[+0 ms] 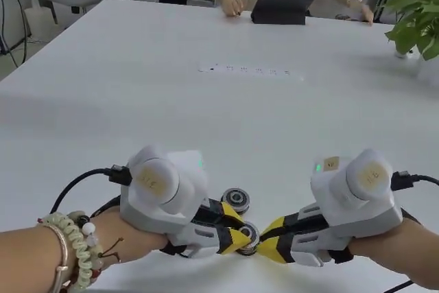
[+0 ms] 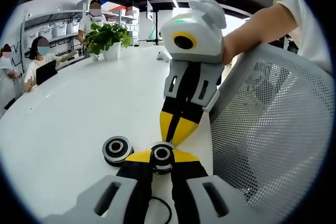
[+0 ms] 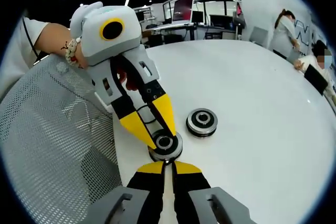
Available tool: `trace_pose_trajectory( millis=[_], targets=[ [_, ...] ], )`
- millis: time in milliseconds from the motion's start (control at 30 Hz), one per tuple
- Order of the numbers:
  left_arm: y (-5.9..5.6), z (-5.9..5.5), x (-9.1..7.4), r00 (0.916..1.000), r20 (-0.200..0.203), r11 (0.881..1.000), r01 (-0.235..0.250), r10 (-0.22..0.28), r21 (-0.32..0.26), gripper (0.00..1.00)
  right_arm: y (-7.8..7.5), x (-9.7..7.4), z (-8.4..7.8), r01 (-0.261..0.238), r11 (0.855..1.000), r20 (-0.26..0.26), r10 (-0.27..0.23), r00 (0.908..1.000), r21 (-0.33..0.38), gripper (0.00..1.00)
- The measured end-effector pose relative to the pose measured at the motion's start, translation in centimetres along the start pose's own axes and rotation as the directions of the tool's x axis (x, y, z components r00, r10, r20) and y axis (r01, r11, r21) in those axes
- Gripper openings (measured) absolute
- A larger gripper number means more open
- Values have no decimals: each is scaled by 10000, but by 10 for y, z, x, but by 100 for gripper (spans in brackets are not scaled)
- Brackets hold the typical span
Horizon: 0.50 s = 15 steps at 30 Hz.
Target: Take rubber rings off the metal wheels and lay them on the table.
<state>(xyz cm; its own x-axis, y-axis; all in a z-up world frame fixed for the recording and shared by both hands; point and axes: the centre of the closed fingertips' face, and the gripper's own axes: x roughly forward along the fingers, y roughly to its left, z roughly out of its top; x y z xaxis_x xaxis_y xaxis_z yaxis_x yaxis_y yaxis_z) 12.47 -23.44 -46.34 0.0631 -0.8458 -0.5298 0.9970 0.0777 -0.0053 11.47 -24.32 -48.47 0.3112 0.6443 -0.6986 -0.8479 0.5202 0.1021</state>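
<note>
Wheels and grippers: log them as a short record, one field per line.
left gripper: shut on held wheel
right gripper: jaws together at that wheel's rim
spare wheel: free on table, beside held wheel
black loop: on table under left gripper, likely a removed ring

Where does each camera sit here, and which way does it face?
Head view: on the headset, facing forward and down at the table; left gripper and right gripper show.
Left gripper view: on the left gripper, facing the right gripper; own jaws clasp a wheel.
Right gripper view: opposite, facing the left gripper; own jaws shut.
All share the clasped wheel.
</note>
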Motion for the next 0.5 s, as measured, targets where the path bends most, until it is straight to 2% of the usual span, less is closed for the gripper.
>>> trace_pose_trajectory(
  millis=[267, 500],
  targets=[
    [0, 0, 0, 9999, 146, 10000, 3, -3, 18, 7, 1, 1, 0, 32, 10000, -150, -32, 9999, 29, 0],
    [0, 0, -1, 9998, 215, 10000, 5, -6, 11, 7, -2, 1, 0, 78, 9974, -100, -71, 9999, 722, 0]
  ],
)
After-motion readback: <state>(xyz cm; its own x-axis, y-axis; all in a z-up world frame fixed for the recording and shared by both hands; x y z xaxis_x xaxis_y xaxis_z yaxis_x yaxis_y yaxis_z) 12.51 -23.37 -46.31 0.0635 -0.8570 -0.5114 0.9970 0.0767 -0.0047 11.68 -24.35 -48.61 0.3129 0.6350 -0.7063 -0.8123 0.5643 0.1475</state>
